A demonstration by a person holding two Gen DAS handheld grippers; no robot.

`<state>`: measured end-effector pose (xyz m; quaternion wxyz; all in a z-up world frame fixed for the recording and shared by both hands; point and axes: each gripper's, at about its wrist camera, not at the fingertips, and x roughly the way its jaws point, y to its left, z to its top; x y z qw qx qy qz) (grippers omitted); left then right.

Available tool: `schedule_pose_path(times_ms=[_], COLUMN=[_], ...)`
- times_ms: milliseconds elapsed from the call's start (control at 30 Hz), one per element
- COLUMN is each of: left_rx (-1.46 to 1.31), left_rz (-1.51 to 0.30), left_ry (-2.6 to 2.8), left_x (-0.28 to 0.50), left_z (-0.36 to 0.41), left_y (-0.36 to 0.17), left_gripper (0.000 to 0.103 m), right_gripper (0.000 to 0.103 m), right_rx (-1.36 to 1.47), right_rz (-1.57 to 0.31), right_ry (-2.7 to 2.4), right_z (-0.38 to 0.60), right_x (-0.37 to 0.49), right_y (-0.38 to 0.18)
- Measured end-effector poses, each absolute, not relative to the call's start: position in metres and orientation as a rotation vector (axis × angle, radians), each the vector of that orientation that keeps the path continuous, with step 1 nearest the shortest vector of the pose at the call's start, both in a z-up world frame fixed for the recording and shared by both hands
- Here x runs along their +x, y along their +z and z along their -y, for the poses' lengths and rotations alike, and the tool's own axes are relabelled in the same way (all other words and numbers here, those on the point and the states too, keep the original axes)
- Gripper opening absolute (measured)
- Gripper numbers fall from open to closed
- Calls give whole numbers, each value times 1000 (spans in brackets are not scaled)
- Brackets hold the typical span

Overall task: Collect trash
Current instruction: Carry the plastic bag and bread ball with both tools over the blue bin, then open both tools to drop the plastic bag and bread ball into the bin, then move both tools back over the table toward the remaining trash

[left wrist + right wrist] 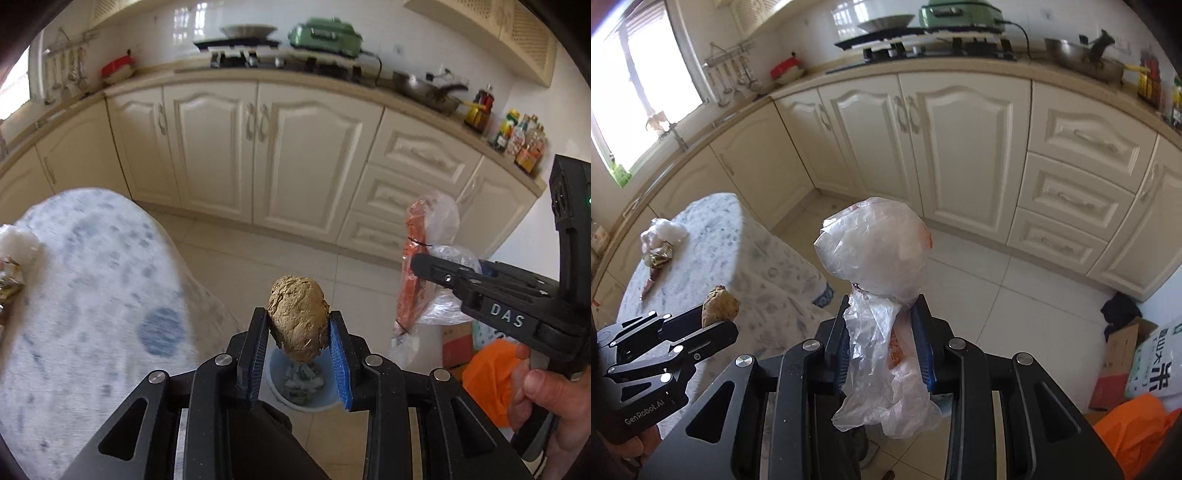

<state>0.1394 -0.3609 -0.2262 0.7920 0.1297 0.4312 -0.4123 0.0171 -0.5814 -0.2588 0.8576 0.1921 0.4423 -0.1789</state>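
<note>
My left gripper [298, 325] is shut on a crumpled brown paper wad [298, 319] and holds it in the air straight above a pale blue bin [277, 384] on the floor, which has crumpled trash inside. The wad also shows in the right wrist view [720, 306]. My right gripper [882, 314] is shut on a crumpled clear plastic bag [875, 251] with orange print, held up in the air; the bag also shows in the left wrist view [432, 258]. More trash, a white tissue and wrappers [661, 240], lies on the round table [713, 258].
The round table with a blue-speckled cloth [92, 295] stands to the left. Cream kitchen cabinets [258, 155] run along the back. Cardboard boxes [1119, 362] and an orange bag [1137, 424] sit on the tiled floor at the right.
</note>
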Motion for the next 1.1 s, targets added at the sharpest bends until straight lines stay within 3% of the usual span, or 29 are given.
schedule_pose_path(times_ms=[200, 433, 467, 500, 533, 600, 633, 667, 800, 1100], left_rx=[358, 435, 462, 489, 504, 521, 518, 516, 555, 506], left_rz=[-1019, -1110, -1121, -1131, -1132, -1118, -1116, -1117, -1070, -944], left_ry=[-928, -953, -952, -949, -942, -899, -893, -895, -874, -865], left_x=[151, 184, 188, 189, 188, 193, 195, 195, 191, 153], left_z=[406, 461, 473, 480, 490, 499, 502, 502, 507, 455], left_y=[-263, -293, -297, -303, -309, -311, -312, -311, -305, -258], left_gripper=[28, 31, 34, 46, 62, 81, 89, 93, 97, 102], right_gripper=[30, 32, 37, 41, 54, 65, 75, 86, 101, 103], right_rx=[469, 524, 527, 536, 550, 559, 573, 590, 615, 631], right_rz=[-1053, -1138, -1163, -1173, -1172, -1170, -1168, -1162, -1158, -1100], right_ry=[-405, -415, -422, -425, -432, -461, -470, -477, -520, -533], right_z=[605, 626, 628, 631, 633, 637, 638, 641, 643, 634], right_x=[13, 14, 14, 13, 10, 4, 0, -4, -11, -8], right_y=[-329, -373, -379, -383, -385, -385, -385, -385, -382, -352])
